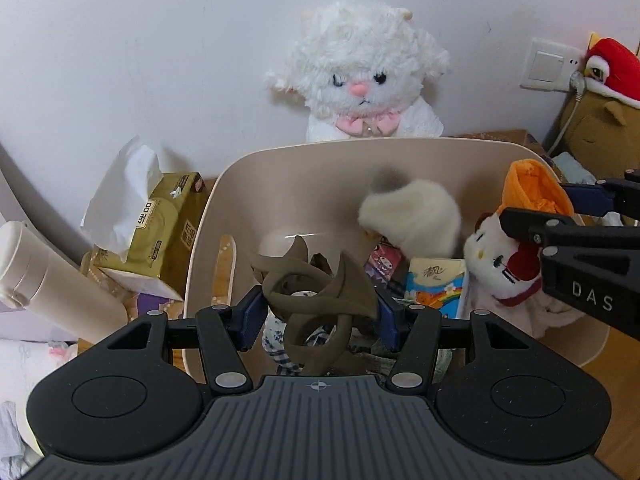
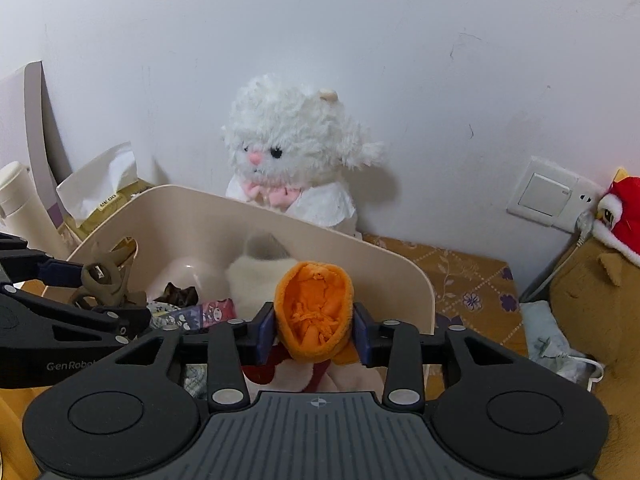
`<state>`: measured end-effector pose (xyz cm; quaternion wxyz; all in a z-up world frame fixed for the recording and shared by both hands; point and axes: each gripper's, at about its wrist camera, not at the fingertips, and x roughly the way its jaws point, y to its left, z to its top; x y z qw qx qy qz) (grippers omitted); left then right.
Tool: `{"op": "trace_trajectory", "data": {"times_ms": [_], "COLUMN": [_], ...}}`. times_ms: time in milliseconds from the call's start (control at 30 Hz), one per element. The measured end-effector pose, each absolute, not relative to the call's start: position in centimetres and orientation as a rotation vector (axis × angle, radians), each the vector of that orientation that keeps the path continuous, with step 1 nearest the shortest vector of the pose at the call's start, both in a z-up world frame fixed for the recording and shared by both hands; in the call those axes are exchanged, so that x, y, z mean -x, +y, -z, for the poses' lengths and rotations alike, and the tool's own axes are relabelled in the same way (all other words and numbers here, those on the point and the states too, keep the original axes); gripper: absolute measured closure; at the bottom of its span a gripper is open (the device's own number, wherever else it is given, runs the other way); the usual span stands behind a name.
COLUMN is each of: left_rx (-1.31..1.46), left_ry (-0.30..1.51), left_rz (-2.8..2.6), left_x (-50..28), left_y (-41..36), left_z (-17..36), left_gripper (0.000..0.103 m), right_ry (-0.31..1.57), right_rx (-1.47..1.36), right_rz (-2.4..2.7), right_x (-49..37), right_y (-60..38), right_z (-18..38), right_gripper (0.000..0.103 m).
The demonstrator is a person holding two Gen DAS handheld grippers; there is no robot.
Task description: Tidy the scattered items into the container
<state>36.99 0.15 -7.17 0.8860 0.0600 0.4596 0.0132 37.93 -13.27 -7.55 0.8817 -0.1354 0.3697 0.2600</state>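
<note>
The clip (image 1: 316, 296), an olive-brown claw hair clip of looping, pointed prongs, hangs over the near part of the bin (image 1: 304, 148), pinched between the blue pads of the left gripper (image 1: 318, 318), whose jaws are closed to the clip's width. The step in hand looks like the drop. To do it well, I would open the jaws only while the clip is clearly inside the rim and low over the pile, since a hard, springy thing like this could bounce off soft contents; the prongs could also snag on cloth below, so a straight release beats a drag.

On the other side the plush (image 2: 314, 316), a white cat doll with an orange fleece hood and a red bow, is held by the hood in the right gripper (image 2: 314, 334), its jaws closed part-way on the soft cloth. The body hangs at the bin's right wall, inside it as far as the left view shows. Being limp, it should be lowered until the body rests before letting go, or it may flop over the rim.

The bin is cream plastic and already holds a fluffy white thing (image 1: 412, 216), a tissue pack (image 1: 436, 284) and small printed pieces. Behind it a lamb toy (image 1: 364, 76) sits against the wall; a tissue box (image 1: 160, 232) and a bottle (image 1: 44, 272) stand to its left
</note>
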Motion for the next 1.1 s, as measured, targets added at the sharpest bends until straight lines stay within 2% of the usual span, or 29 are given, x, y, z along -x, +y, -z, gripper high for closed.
{"op": "trace_trajectory", "data": {"times_ms": [133,167,200,233,300,400,500,1100], "left_rx": [-0.144,-0.140,-0.138,-0.142,-0.158,-0.171,-0.165,-0.025], "left_ry": [0.956,0.963,0.970,0.971,0.963,0.960,0.951,0.901], "left_rz": [-0.036,-0.030,-0.029,-0.037,-0.046,-0.044,-0.053,-0.088], "left_x": [-37.1,-37.2,-37.2,-37.2,-36.9,-36.6,-36.3,-29.3], "left_y": [0.2,0.3,0.3,0.3,0.2,0.1,0.3,4.2], "left_z": [7.5,7.5,7.6,7.5,7.4,7.1,6.9,4.5], "left_gripper": [0.044,0.038,0.031,0.029,0.026,0.026,0.025,0.023], "right_ry": [0.758,0.753,0.751,0.748,0.740,0.734,0.710,0.656], "right_rx": [0.297,0.300,0.303,0.303,0.299,0.303,0.310,0.216], "right_rz": [-0.540,-0.540,-0.540,-0.538,-0.539,-0.545,-0.551,-0.553], "right_x": [-37.8,-37.7,-37.6,-37.5,-37.3,-36.8,-36.1,-29.7], "right_y": [-13.5,-13.6,-13.7,-13.8,-14.0,-14.1,-14.2,-17.1], "right_z": [7.2,7.1,7.0,6.9,6.7,6.5,6.1,5.7], "right_gripper": [0.043,0.041,0.033,0.022,0.013,0.011,0.000,0.000]}}
